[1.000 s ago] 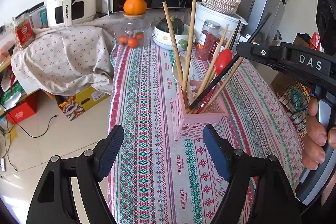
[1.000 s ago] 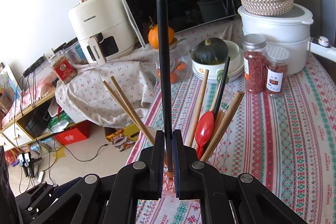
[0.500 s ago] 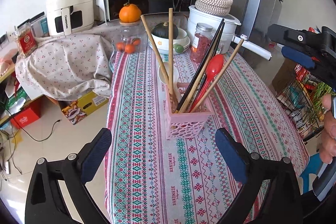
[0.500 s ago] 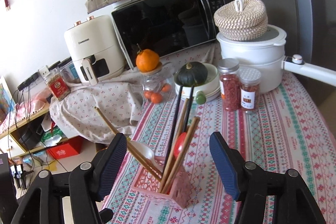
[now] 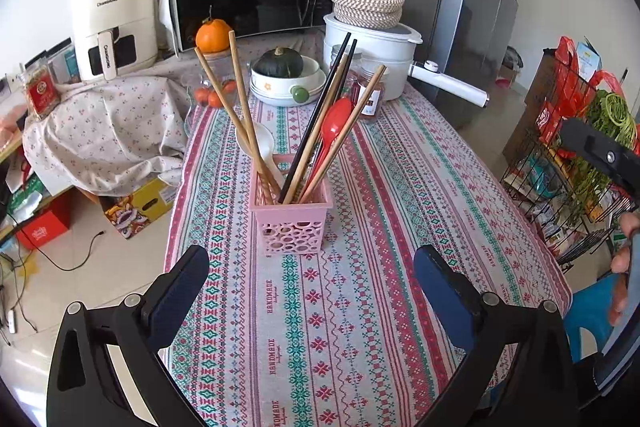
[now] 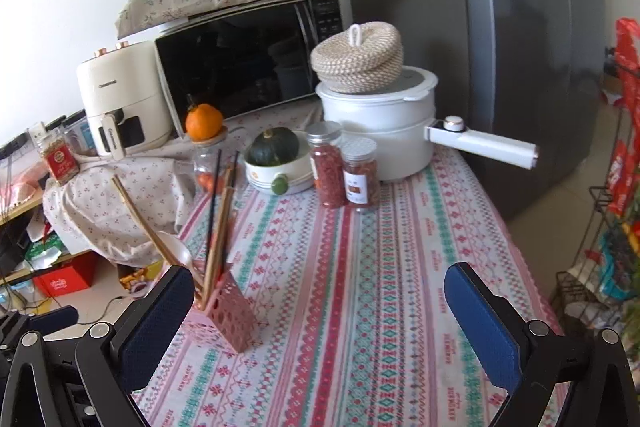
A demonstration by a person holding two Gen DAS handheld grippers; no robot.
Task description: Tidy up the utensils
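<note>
Utensils (image 5: 316, 143) upright in pink basket (image 5: 291, 223) — both grippers empty

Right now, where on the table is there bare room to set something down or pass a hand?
The tablecloth lies bare from the pink utensil basket across to the right edge and down to the near edge. The strip between the basket and the spice jars is also free. The far end is crowded: white pot, squash bowl, glass jar.

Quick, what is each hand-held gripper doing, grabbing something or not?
Left hand-held gripper: open, holding nothing.
Right hand-held gripper: just opened, holding nothing.
</note>
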